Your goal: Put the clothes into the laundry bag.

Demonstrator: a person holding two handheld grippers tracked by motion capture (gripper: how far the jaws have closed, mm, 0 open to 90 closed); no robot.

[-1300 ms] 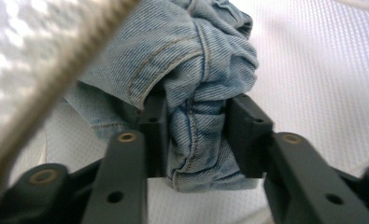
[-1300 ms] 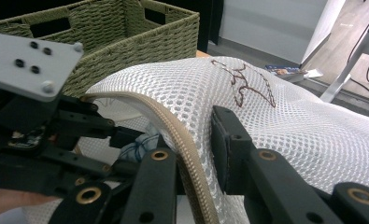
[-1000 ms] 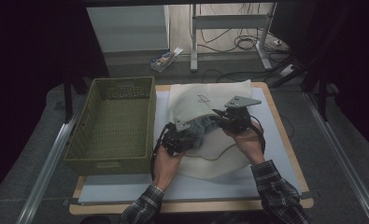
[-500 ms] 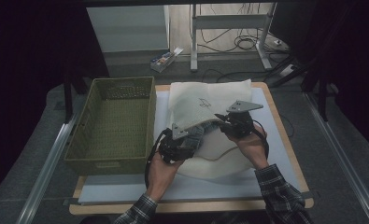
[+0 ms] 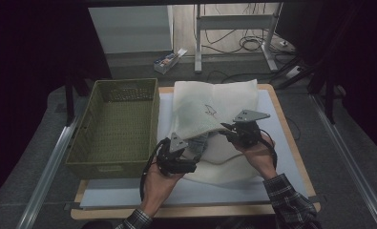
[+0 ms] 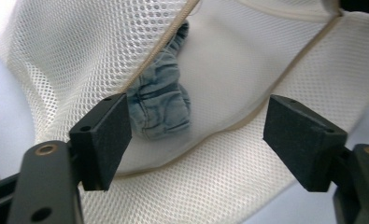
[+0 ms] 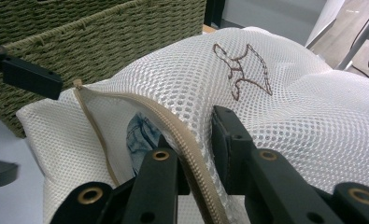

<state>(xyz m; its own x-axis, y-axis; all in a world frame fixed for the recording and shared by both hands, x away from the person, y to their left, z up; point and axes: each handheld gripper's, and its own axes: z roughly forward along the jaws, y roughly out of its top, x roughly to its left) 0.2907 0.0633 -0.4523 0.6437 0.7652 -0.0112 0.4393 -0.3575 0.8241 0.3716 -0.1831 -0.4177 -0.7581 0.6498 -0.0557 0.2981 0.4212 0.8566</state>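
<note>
The white mesh laundry bag [image 5: 214, 119] is soft and limp, so it sags wherever it goes unsupported; the stiffer zipper edge [image 7: 191, 154] looks the best place to take hold. The right hand-held gripper [image 5: 229, 129] is clenched on that edge, lifting the bag's mouth above the desk [image 5: 291, 143]. The left hand-held gripper [image 5: 195, 164] has just been opening and is now released, nothing between its jaws. Just ahead of it, inside the mouth, lies a small denim garment [image 6: 161, 105], probably light and floppy.

green wicker basket [image 5: 114, 126], small box [image 5: 168, 59] on floor
</note>
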